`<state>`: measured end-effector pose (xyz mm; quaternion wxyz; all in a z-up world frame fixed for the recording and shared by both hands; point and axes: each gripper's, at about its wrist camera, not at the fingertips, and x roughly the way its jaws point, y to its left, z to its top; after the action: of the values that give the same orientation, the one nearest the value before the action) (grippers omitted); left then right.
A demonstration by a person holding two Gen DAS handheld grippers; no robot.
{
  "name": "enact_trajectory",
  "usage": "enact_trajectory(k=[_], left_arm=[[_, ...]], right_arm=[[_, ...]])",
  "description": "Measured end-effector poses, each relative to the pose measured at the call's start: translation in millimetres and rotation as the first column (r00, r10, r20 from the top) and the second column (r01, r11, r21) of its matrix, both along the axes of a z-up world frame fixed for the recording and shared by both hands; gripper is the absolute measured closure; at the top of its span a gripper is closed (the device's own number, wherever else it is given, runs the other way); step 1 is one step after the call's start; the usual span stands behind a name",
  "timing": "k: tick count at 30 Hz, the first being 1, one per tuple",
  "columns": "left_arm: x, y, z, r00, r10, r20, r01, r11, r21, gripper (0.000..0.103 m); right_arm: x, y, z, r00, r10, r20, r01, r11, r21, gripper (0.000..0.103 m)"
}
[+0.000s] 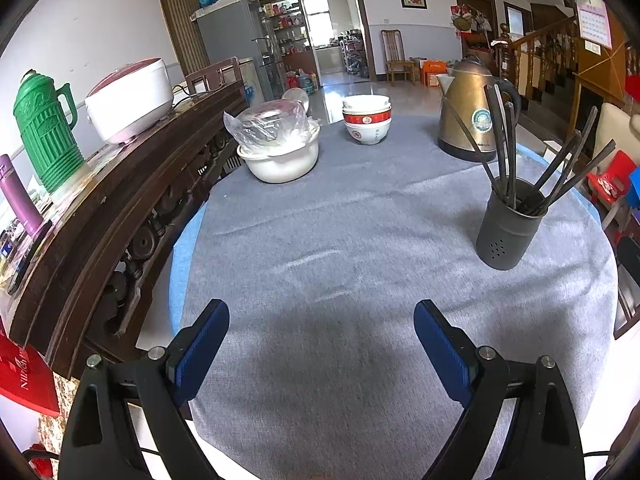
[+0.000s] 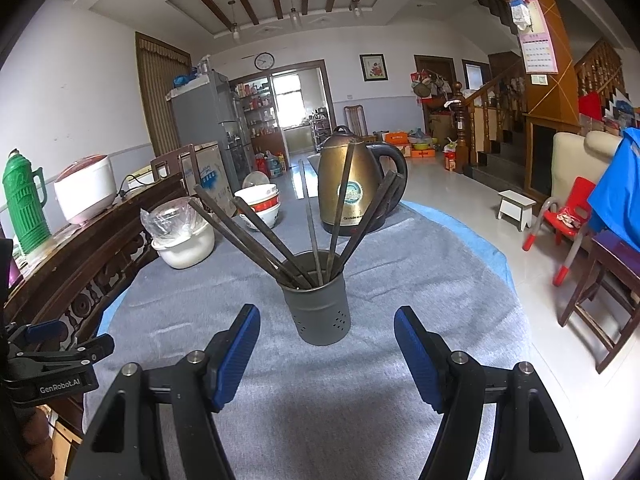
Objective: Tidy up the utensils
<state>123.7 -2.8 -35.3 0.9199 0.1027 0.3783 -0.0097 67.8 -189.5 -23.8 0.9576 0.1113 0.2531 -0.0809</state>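
A dark grey metal utensil holder (image 1: 510,230) (image 2: 318,304) stands upright on the grey tablecloth (image 1: 340,240) (image 2: 380,280). Several dark chopsticks (image 1: 508,140) (image 2: 256,232) fan out of it. In the right wrist view my right gripper (image 2: 327,314) is open, its blue pads on either side of the holder and a little nearer the camera, touching nothing. My left gripper (image 1: 322,310) is open over bare cloth, with the holder farther off to its right. From the right wrist view, the left gripper body (image 2: 52,360) shows at the left edge.
A brass electric kettle (image 1: 468,112) (image 2: 352,184), stacked red-and-white bowls (image 1: 366,118) (image 2: 260,204) and a white pot with a plastic-wrapped dish (image 1: 276,144) (image 2: 180,236) stand at the table's far side. A carved wooden sideboard (image 1: 100,216) borders the left. Chairs (image 2: 600,280) stand to the right.
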Motion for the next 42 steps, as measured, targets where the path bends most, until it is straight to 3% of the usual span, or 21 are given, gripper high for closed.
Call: enact_trajectory(k=[15, 42], left_arm=[[-5, -13, 1, 1.0, -0.02, 0.001, 0.02, 0.999, 0.034, 0.009], [-11, 0, 6, 1.0, -0.005, 0.01, 0.005, 1.0, 0.012, 0.009]], right_arm=[[-3, -15, -2, 1.0, -0.022, -0.011, 0.022, 0.999, 0.027, 0.029], [-8, 1, 7, 1.0, 0.001, -0.005, -0.001, 1.0, -0.003, 0.029]])
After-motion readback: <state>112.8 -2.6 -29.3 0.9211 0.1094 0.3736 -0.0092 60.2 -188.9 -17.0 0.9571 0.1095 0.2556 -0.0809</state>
